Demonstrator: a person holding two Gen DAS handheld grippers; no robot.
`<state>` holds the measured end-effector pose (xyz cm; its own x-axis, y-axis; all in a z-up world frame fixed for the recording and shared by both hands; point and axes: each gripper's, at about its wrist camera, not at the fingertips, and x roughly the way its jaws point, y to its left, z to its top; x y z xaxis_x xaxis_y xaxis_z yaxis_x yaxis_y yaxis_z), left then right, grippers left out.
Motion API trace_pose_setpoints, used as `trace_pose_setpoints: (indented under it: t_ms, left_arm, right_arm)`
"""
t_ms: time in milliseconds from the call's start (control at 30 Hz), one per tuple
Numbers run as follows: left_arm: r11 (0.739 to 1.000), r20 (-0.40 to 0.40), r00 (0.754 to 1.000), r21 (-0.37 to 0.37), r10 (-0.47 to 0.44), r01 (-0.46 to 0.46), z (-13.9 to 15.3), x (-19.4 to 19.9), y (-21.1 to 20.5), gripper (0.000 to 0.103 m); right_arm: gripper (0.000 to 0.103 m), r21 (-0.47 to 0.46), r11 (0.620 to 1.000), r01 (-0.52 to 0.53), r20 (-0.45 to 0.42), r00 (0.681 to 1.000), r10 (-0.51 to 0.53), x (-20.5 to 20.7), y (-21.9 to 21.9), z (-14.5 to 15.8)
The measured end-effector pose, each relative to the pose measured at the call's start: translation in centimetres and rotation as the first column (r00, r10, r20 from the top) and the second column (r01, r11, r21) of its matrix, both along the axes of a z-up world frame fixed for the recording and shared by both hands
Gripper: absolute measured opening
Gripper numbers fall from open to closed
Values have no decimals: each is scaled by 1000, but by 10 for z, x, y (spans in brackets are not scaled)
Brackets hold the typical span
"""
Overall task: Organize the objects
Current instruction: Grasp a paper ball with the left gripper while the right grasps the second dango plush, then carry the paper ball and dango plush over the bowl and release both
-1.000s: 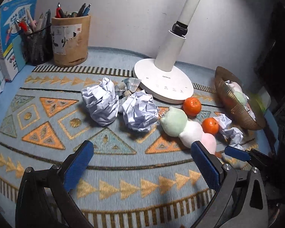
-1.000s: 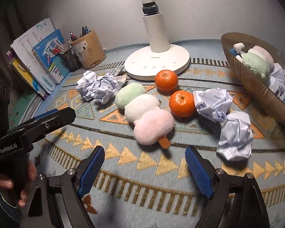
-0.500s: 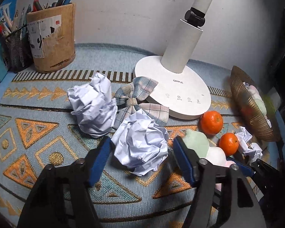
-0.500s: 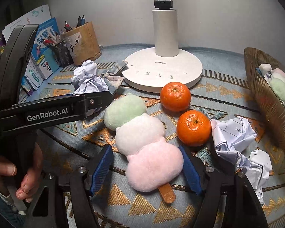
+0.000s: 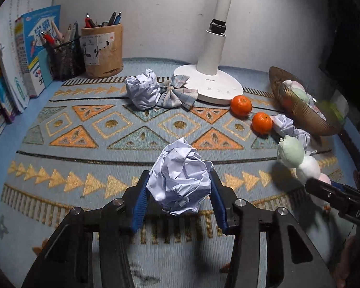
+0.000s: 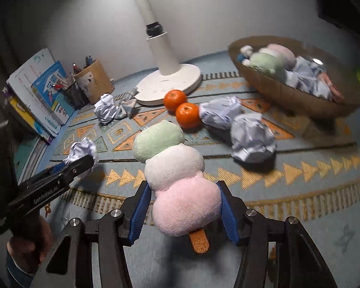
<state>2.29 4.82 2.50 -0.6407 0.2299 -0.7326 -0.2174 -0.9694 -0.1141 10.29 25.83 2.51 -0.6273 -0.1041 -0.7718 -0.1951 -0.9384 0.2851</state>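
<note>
A crumpled white paper ball (image 5: 177, 168) sits between the blue pads of my left gripper (image 5: 178, 192), held above the patterned rug, and the jaws are still closing on it. In the right wrist view, a plush skewer of green, white and pink balls (image 6: 175, 163) is pinched at its pink end by my right gripper (image 6: 183, 192), whose jaws are also closing. The same plush (image 5: 291, 151) shows at the right of the left wrist view. A brown woven basket (image 6: 288, 96) at the back right holds another plush and crumpled papers.
Two oranges (image 6: 174, 100) (image 6: 188, 115) and two paper balls (image 6: 219, 115) (image 6: 252, 139) lie on the rug in front of the basket. Another paper ball (image 5: 144, 91) and a plaid bow (image 5: 177, 93) lie by the white lamp base (image 5: 211, 81). Pen holders (image 5: 102, 50) and books (image 5: 24, 55) stand at the back left.
Both grippers went from wide open to closed, the left on the paper ball and the right on the plush. Both have since drawn back from the lamp with these things lifted.
</note>
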Motion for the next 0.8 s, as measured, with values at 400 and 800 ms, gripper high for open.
trace_pose_setpoints:
  t_ms: [400,800]
  left_arm:
    - [982,-74,991,-145,107,-117,-7,16,9,44]
    - [982,-63,993,-159,98,-107,-10,16,12,45]
  right_arm:
    - [72,-80,993,-88,-2,996,88,31,-28,-14]
    - [72,169,968,-185,13,982,186,16,-35,-9]
